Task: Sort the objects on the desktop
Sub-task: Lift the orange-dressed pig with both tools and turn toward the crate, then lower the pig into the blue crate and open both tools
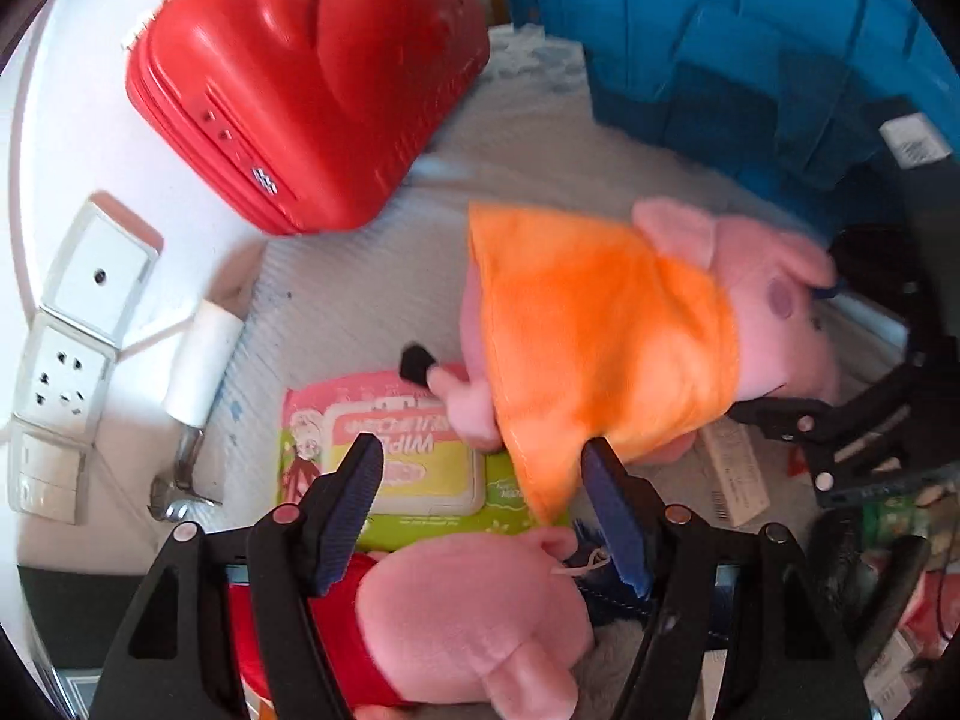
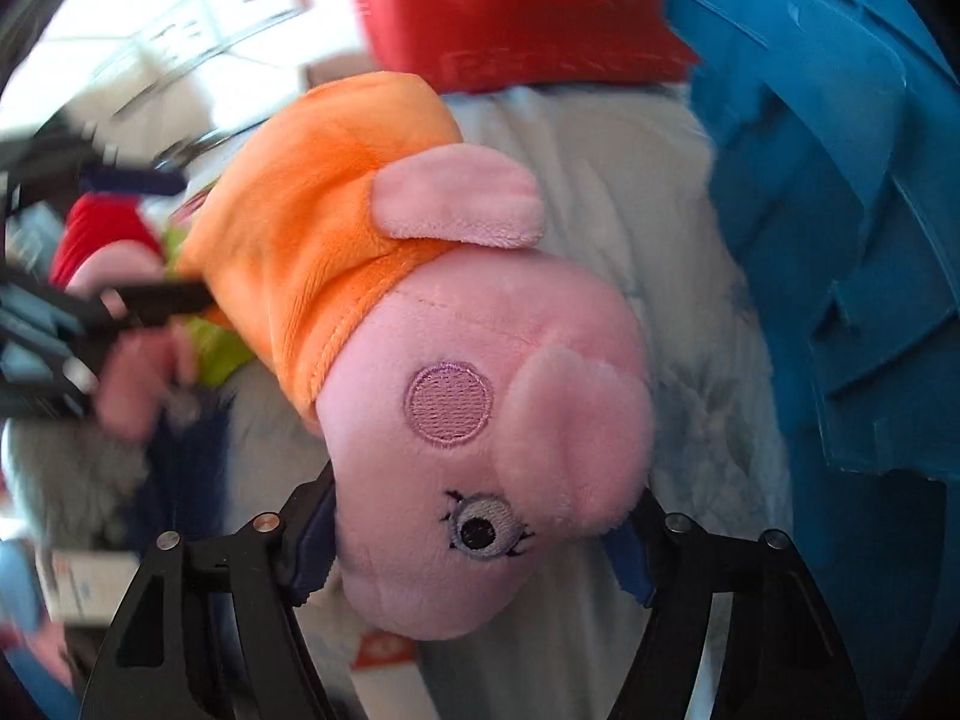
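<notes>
A pink pig plush in an orange dress (image 1: 600, 336) lies on the pale cloth with its head to the right. My right gripper (image 2: 480, 492) has its blue pads against both sides of that head (image 2: 480, 408). From the left wrist view the right gripper (image 1: 786, 348) comes in at the right edge, straddling the head. A second pig plush in a red dress (image 1: 468, 618) fills the gap between the fingers of my left gripper (image 1: 480, 450), close to the camera, and the pads (image 1: 345, 516) bear on it. A pink and green wipes pack (image 1: 390, 462) lies beneath, partly covered.
A red hard case (image 1: 312, 78) stands at the back left, a blue plastic bin (image 1: 750, 42) at the back right. Wall sockets (image 1: 66, 372) and a white roll (image 1: 201, 360) sit at the left. A small box (image 1: 735, 468) and mixed clutter lie at the lower right.
</notes>
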Demonstrator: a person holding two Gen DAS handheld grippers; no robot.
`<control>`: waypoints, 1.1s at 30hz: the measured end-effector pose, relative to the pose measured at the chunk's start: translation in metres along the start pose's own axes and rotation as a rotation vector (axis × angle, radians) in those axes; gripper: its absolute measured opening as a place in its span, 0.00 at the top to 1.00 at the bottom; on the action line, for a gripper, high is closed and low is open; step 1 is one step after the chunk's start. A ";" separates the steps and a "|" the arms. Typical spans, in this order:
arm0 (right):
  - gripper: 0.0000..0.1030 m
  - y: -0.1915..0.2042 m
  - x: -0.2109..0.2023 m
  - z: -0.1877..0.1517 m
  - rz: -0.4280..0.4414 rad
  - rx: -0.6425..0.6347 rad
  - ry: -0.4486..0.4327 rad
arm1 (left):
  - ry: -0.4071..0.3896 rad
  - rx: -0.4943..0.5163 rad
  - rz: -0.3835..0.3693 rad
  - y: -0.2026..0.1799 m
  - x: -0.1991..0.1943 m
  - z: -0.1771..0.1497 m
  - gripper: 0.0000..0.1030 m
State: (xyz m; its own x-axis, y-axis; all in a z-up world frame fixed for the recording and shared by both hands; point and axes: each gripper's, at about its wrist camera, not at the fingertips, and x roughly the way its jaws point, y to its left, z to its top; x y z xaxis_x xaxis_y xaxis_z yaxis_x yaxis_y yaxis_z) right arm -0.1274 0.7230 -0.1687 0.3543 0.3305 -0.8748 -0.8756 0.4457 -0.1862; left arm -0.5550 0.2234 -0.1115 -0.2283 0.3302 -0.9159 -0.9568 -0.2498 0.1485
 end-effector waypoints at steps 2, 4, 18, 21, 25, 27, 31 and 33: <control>0.29 -0.005 -0.001 -0.004 0.029 -0.011 -0.017 | -0.026 -0.041 -0.050 0.007 -0.003 0.011 0.33; 0.29 -0.008 0.002 -0.006 0.040 -0.020 -0.011 | -0.003 -0.122 -0.177 0.014 0.014 0.024 0.32; 0.30 -0.014 0.012 -0.009 0.065 0.065 -0.060 | -0.056 -0.129 -0.213 -0.009 0.045 0.019 0.27; 0.33 -0.015 0.007 -0.010 0.071 0.070 -0.100 | -0.098 -0.173 -0.234 -0.005 0.039 0.020 0.42; 0.34 -0.014 -0.007 -0.005 0.107 0.076 -0.144 | -0.115 -0.198 -0.229 0.003 0.016 0.014 0.48; 0.34 -0.012 -0.018 -0.005 0.126 0.072 -0.166 | -0.133 -0.202 -0.205 0.007 -0.005 0.010 0.48; 0.34 0.003 -0.047 -0.005 0.152 0.048 -0.207 | -0.172 -0.214 -0.140 0.010 -0.065 -0.003 0.50; 0.35 0.009 -0.062 -0.003 0.166 0.035 -0.233 | -0.200 -0.221 -0.087 0.008 -0.098 -0.010 0.50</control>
State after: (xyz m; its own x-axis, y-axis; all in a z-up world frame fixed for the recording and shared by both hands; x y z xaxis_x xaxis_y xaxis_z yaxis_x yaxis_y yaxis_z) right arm -0.1584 0.7046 -0.1174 0.2765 0.5820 -0.7647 -0.9175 0.3966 -0.0300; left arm -0.5388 0.1796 -0.0241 -0.1988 0.5260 -0.8269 -0.9171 -0.3973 -0.0322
